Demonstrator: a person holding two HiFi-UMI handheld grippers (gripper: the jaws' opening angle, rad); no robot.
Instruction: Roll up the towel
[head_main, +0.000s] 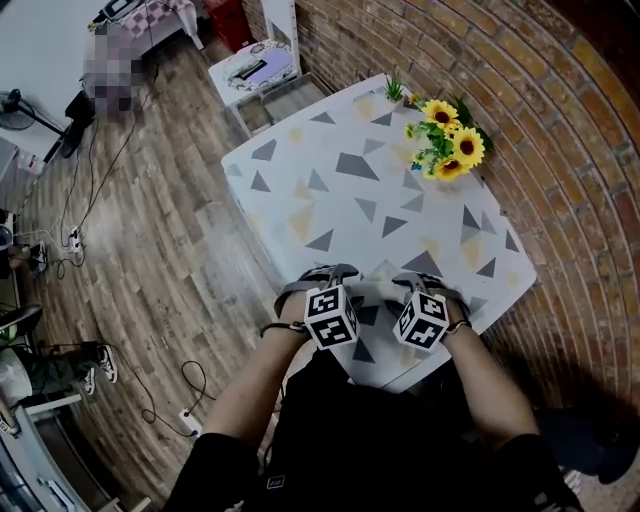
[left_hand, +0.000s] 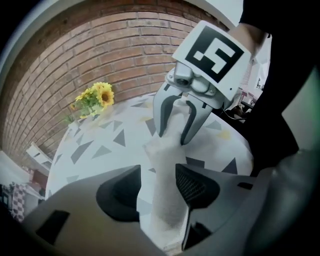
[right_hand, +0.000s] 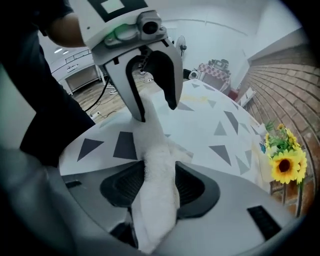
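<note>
A white towel (head_main: 378, 292), rolled into a narrow bundle, lies on the near edge of the triangle-patterned table (head_main: 340, 200). Both grippers point steeply down at it, side by side. In the left gripper view the towel (left_hand: 162, 185) runs between the pads of my left gripper (left_hand: 159, 187), which are closed against it. The right gripper (right_hand: 160, 187) stands at its widest; the towel (right_hand: 157, 190) lies loosely between its pads. In the head view the left gripper (head_main: 318, 285) and right gripper (head_main: 425, 290) sit under their marker cubes, and the towel is mostly hidden there.
A pot of sunflowers (head_main: 448, 145) stands at the table's far right by the brick wall (head_main: 520, 90). A small green plant (head_main: 394, 88) sits at the far edge. Cables (head_main: 90, 210) run over the wooden floor on the left.
</note>
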